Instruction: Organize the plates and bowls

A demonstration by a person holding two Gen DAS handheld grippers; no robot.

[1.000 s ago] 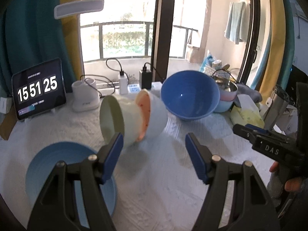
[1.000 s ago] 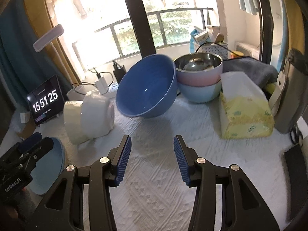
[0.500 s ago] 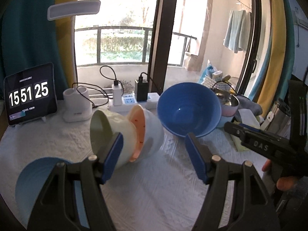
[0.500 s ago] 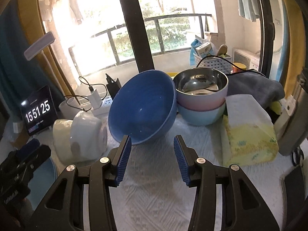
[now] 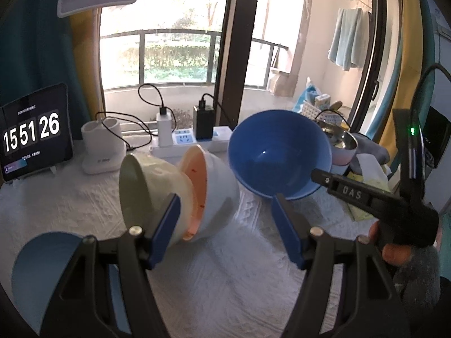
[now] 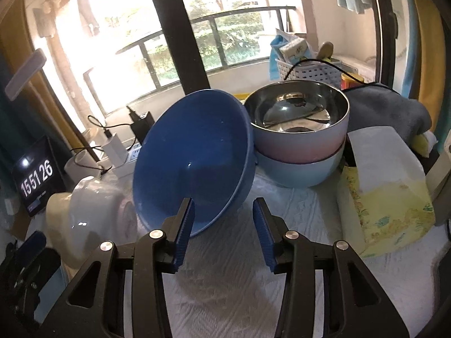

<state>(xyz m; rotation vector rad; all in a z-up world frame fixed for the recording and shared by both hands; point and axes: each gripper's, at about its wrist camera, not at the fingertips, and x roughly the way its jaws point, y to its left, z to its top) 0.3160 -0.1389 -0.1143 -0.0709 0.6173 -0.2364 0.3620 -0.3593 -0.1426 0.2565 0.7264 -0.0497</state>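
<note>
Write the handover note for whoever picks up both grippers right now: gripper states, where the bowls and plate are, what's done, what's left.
Left gripper: open, holding nothing, aimed at the two nested bowls lying on their sides, green bowl inside the white bowl.
Right gripper: open and empty, fingers just narrowed, lined up on the lower rim of the big blue bowl, which leans tilted against the stack.
Stack: steel-lined pink bowl sits in the pale blue bowl.
Blue plate: flat at near left.
Done: that one stack. Left: blue bowl, nested pair and plate not yet organized.
</note>
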